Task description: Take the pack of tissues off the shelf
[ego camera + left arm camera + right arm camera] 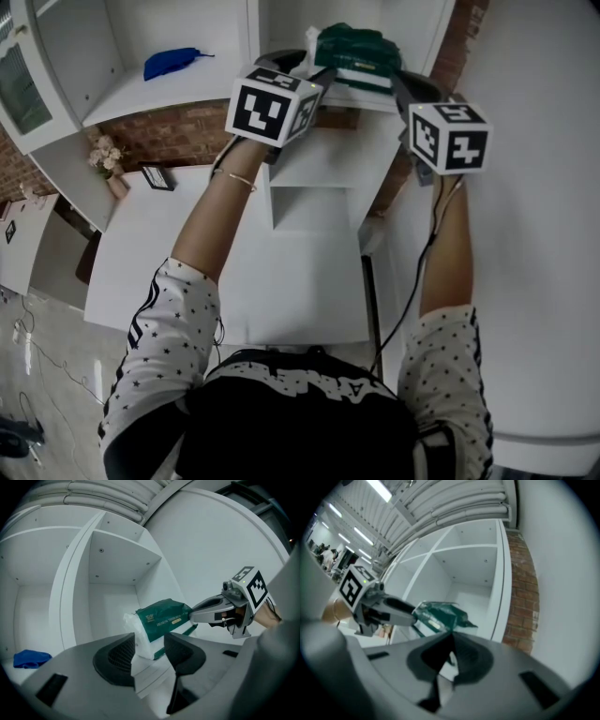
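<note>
STEP grip pack of tissues [161, 620] | left gripper [150, 641] fingers apart round white end: close squarely | right gripper [451, 639] fingers pinched on right end | slide level off shelf [169, 94]

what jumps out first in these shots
The green pack of tissues sits on the white shelf, at the top of the head view. The left tongs stand open around its white end, while the right tongs are shut with their tip at its other end. A blue cloth lies in the compartment to the left.
</note>
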